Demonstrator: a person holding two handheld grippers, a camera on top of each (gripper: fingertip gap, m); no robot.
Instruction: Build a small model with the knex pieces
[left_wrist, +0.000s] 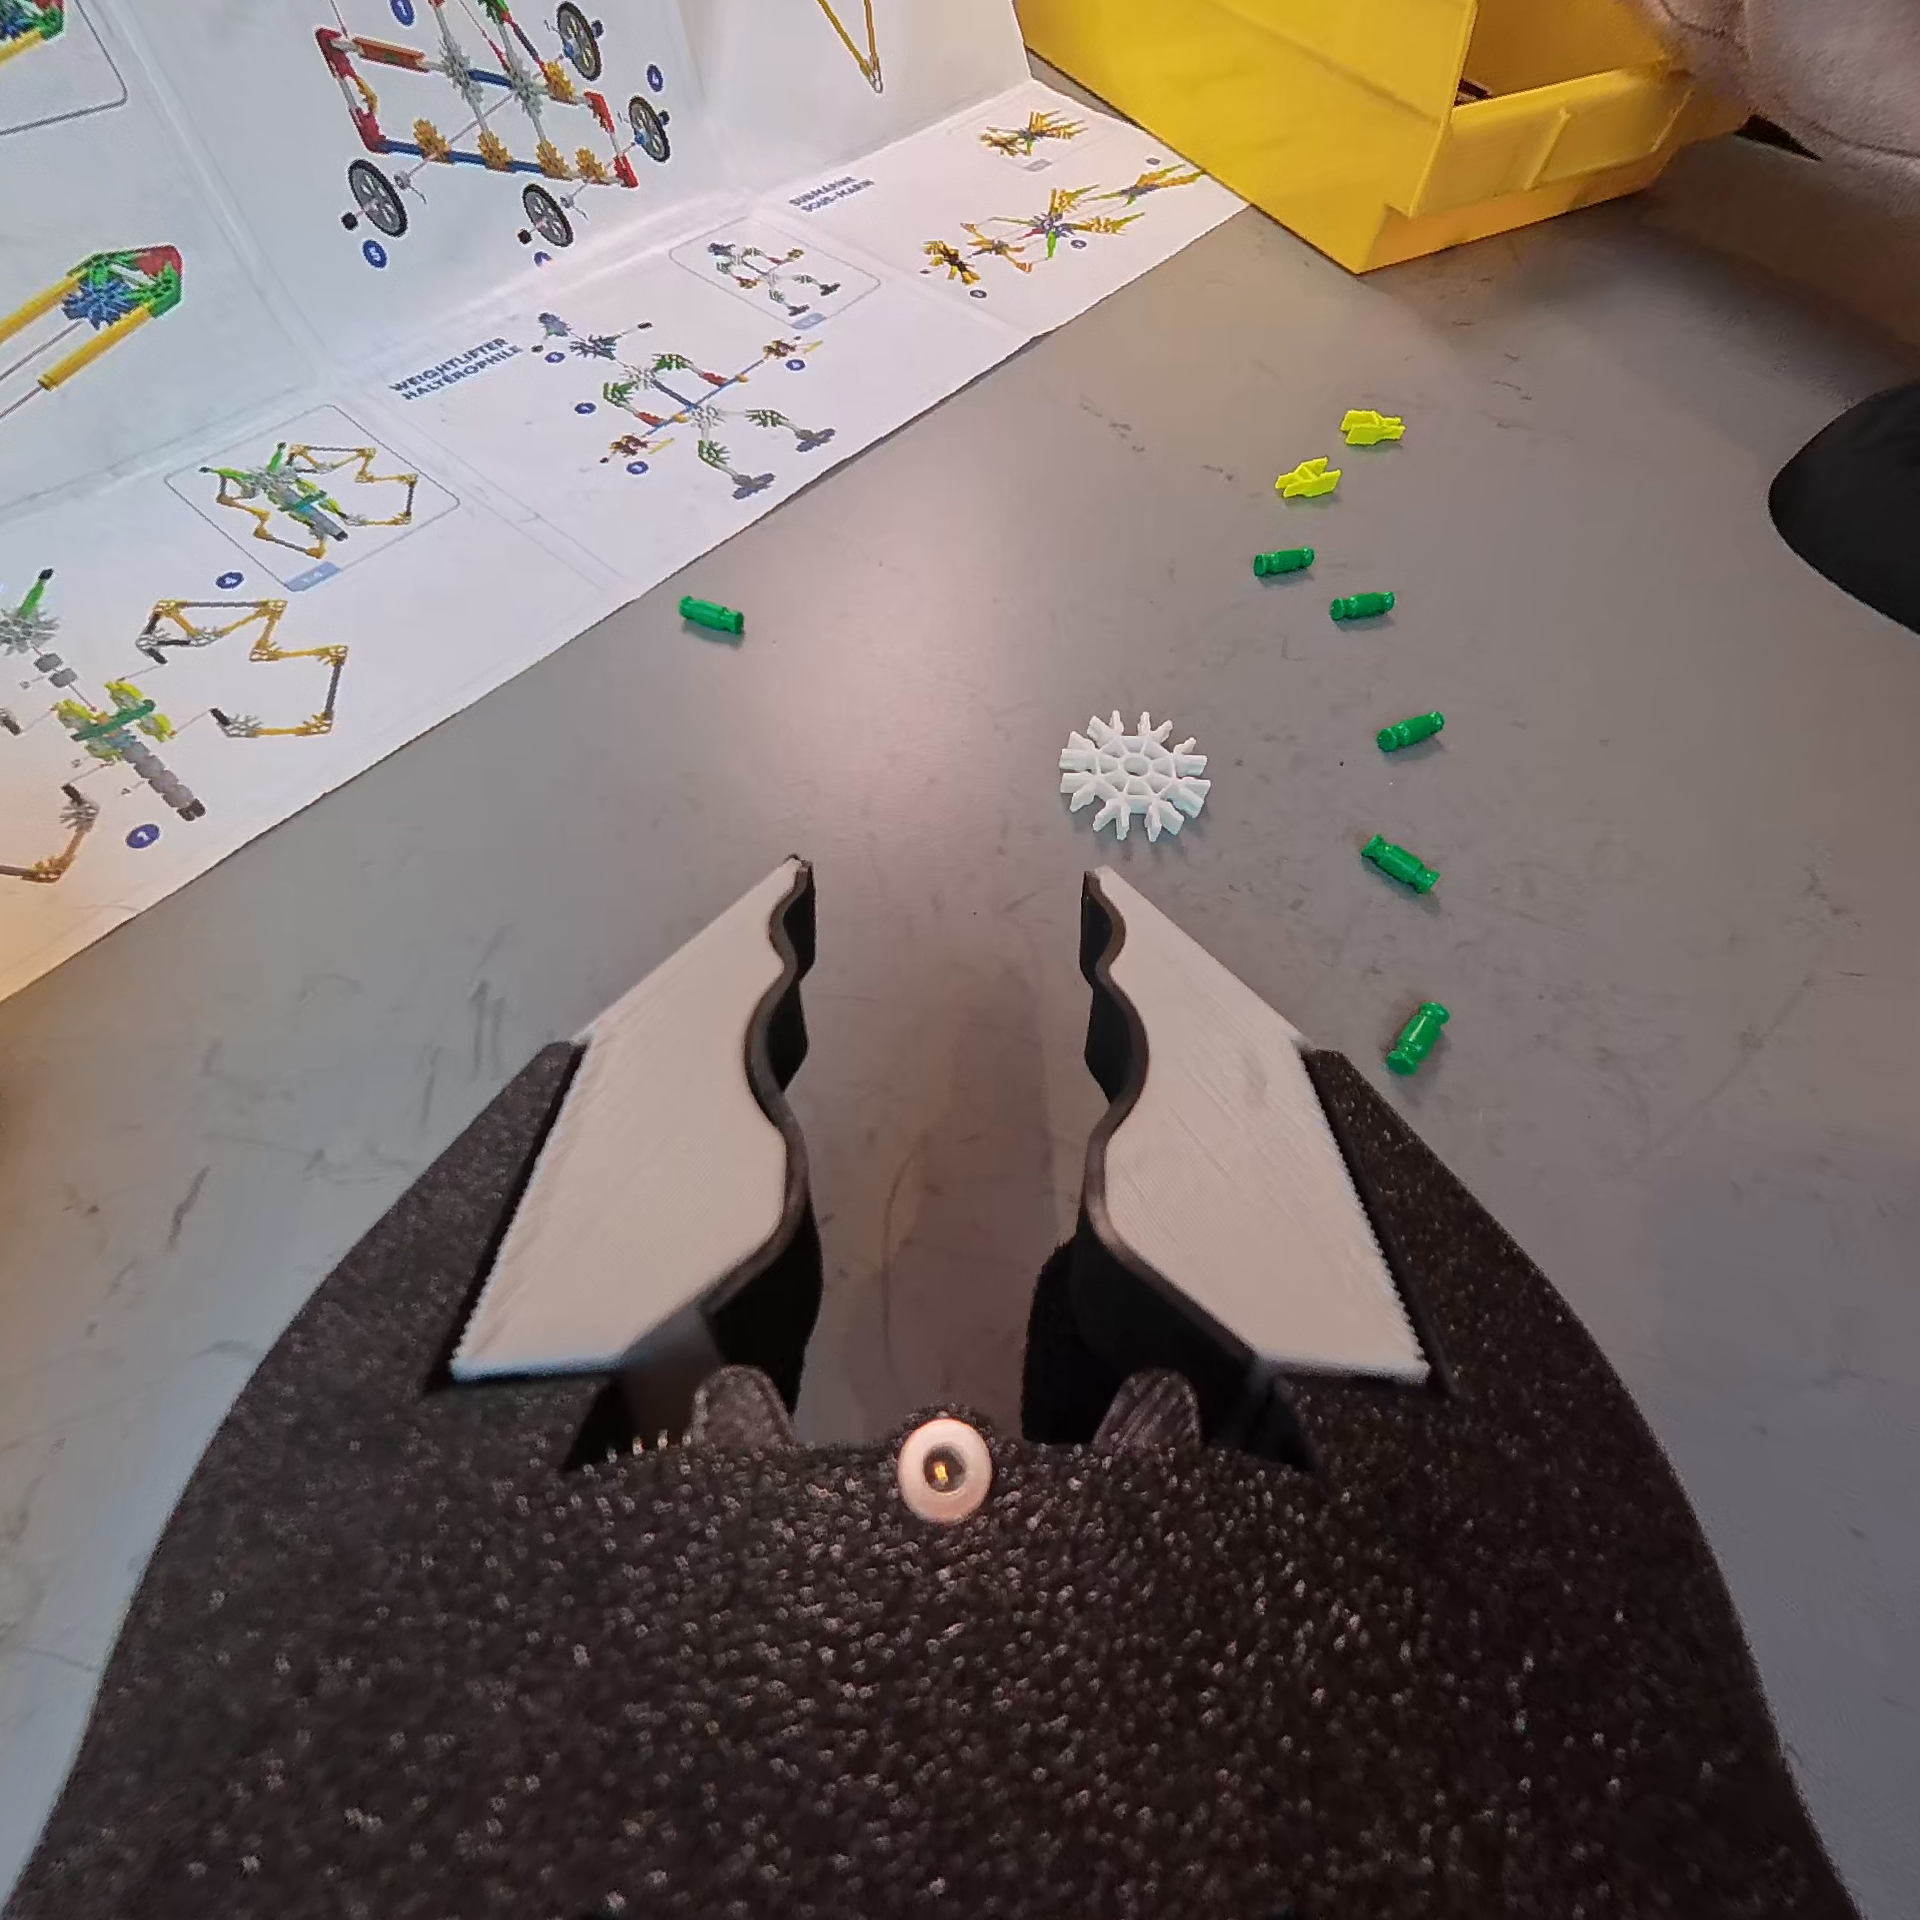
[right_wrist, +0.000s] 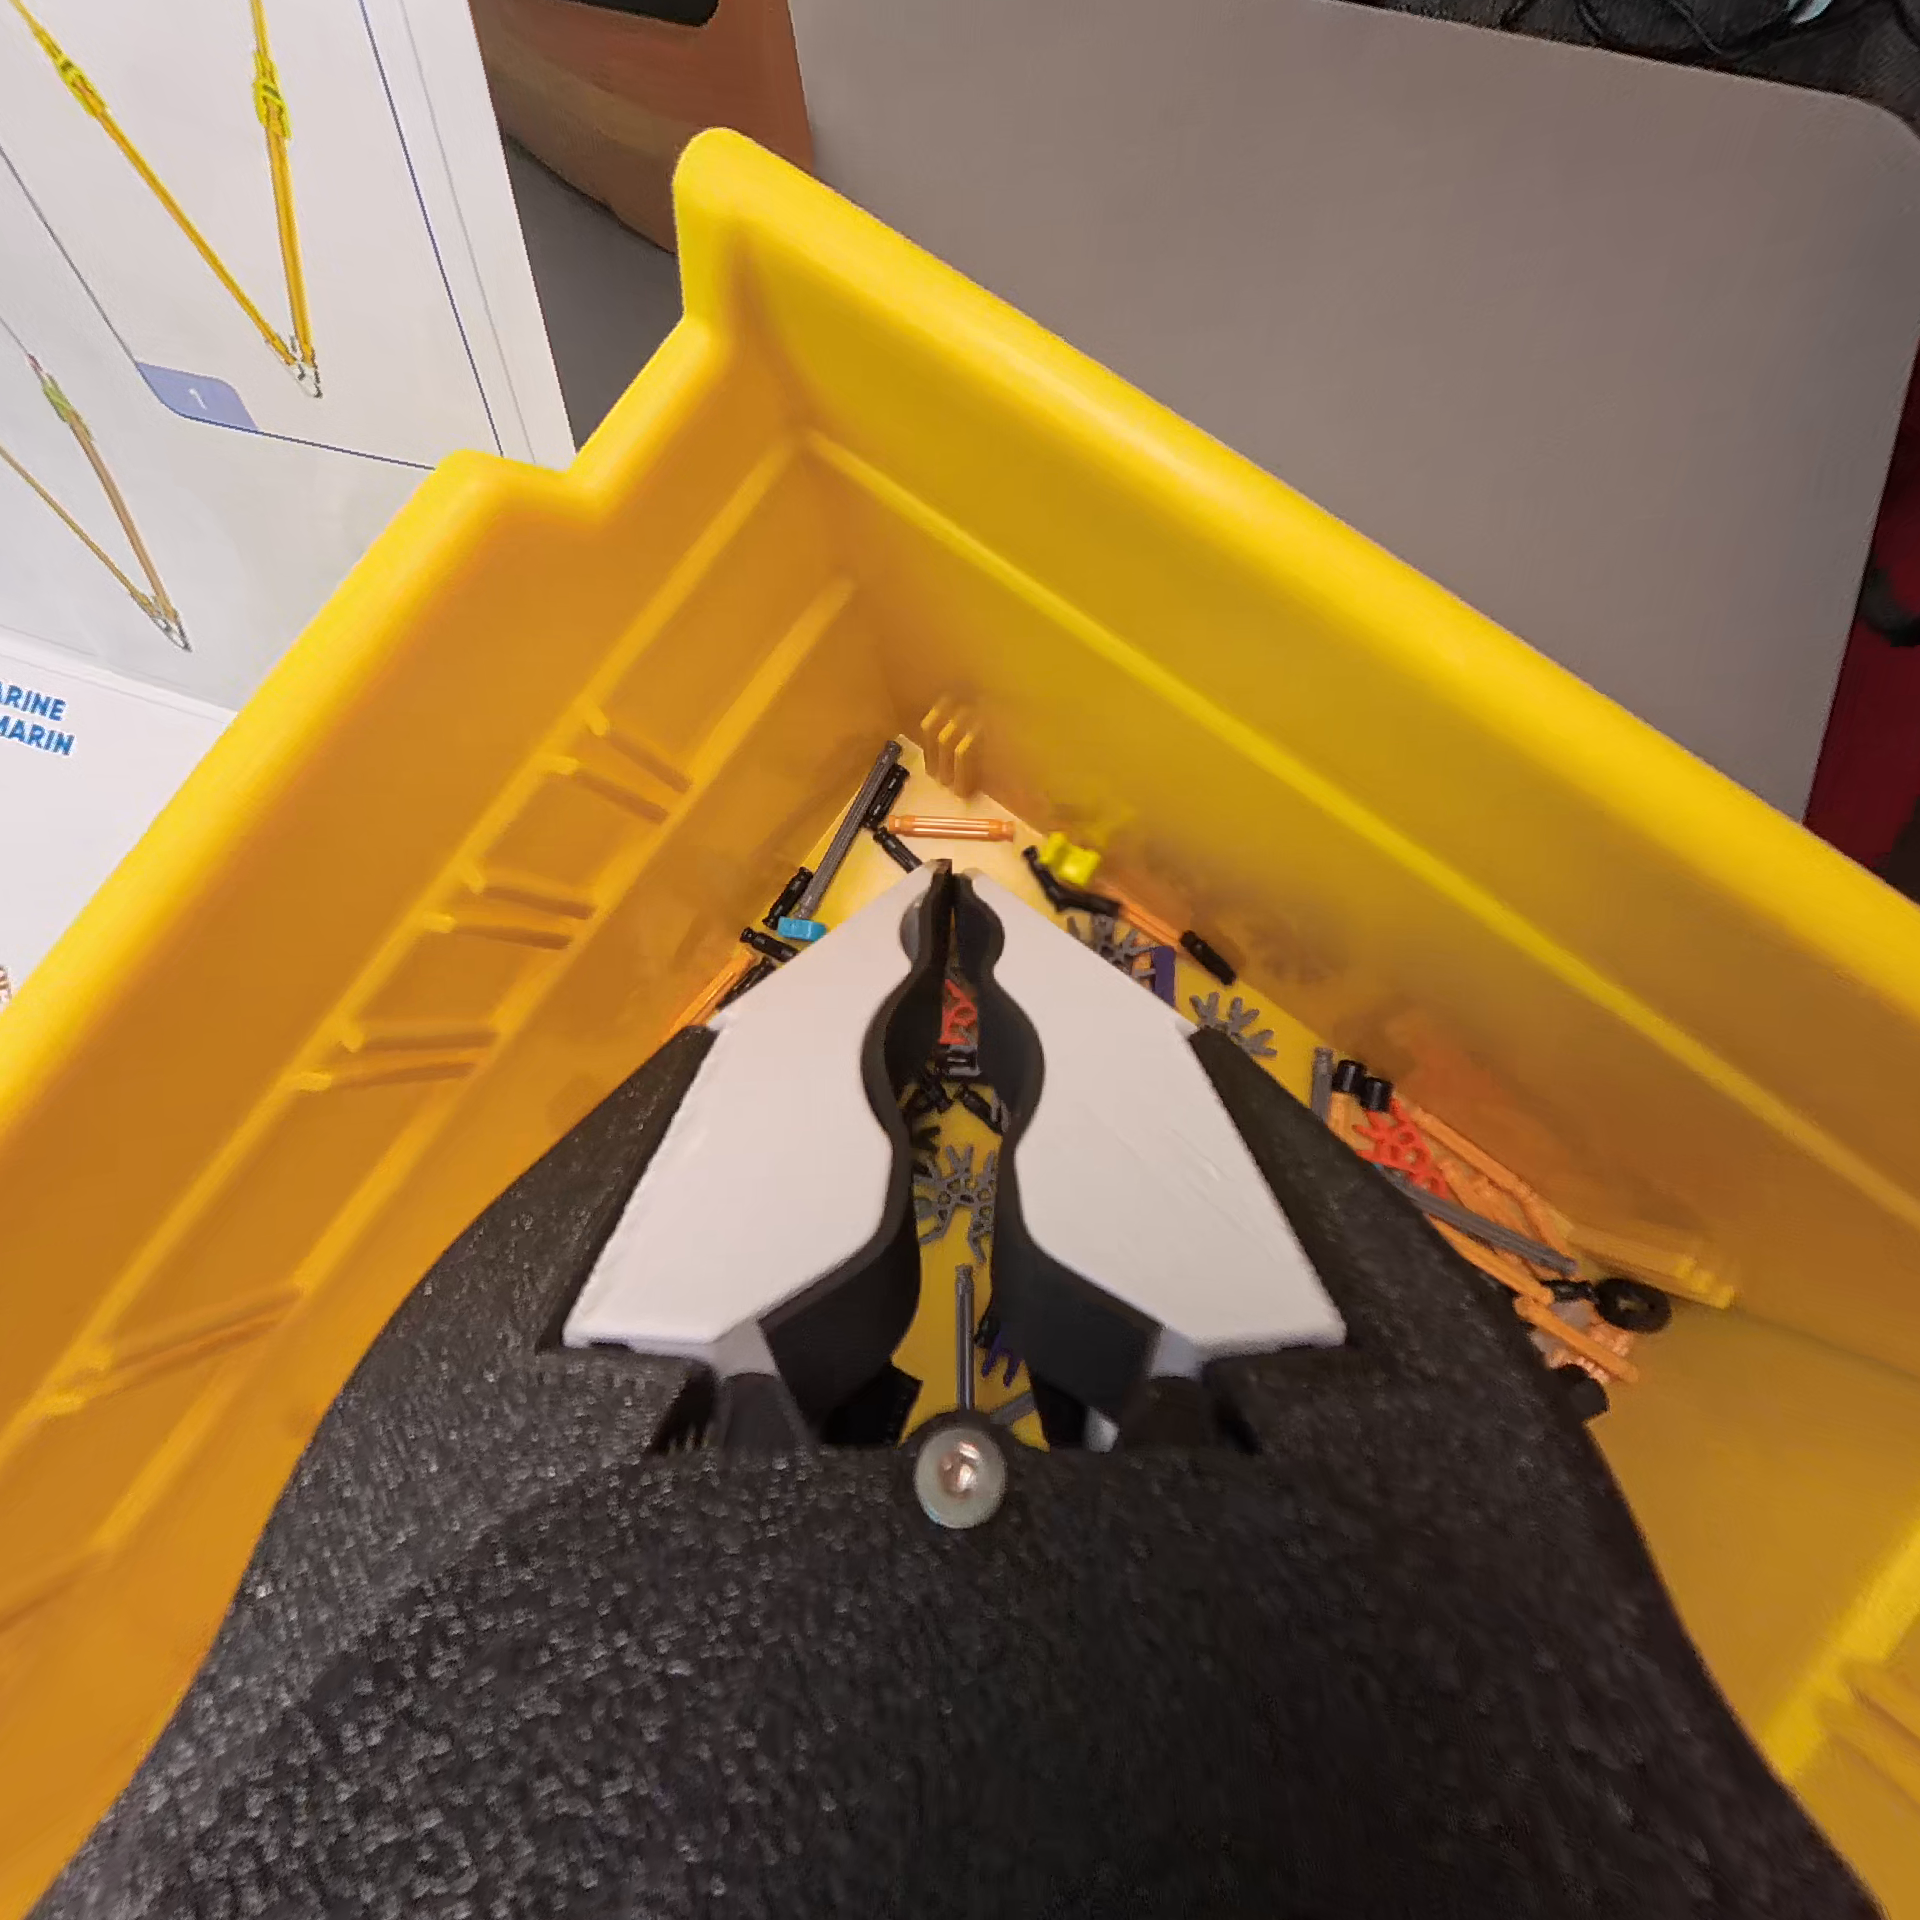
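Note:
My left gripper (left_wrist: 945, 873) is open and empty, low over a grey table (left_wrist: 416, 1091). A white snowflake-shaped connector (left_wrist: 1134, 774) lies just ahead of its right fingertip. Several short green rods lie around it, one to the left (left_wrist: 712, 615) and one to the right (left_wrist: 1400, 863). Two yellow-green clips (left_wrist: 1309, 480) lie farther off. My right gripper (right_wrist: 940, 871) is inside a yellow bin (right_wrist: 520, 831) with its fingertips together. I see nothing between them. Below it lie loose parts: an orange rod (right_wrist: 951, 828), a grey connector (right_wrist: 961, 1195) and a red connector (right_wrist: 1408, 1143).
A large printed instruction sheet (left_wrist: 468, 468) covers the table's left and back; it also shows in the right wrist view (right_wrist: 208, 312). The yellow bin (left_wrist: 1351, 135) stands at the back right. A dark object (left_wrist: 1860, 499) sits at the right edge. A grey board (right_wrist: 1351, 260) stands behind the bin. Some 55 cm of space lies between my two pairs of fingers. To reach the grey connector (right_wrist: 961, 1195) in a straight line is about 6 cm for my right fingers, about 55 cm for my left.

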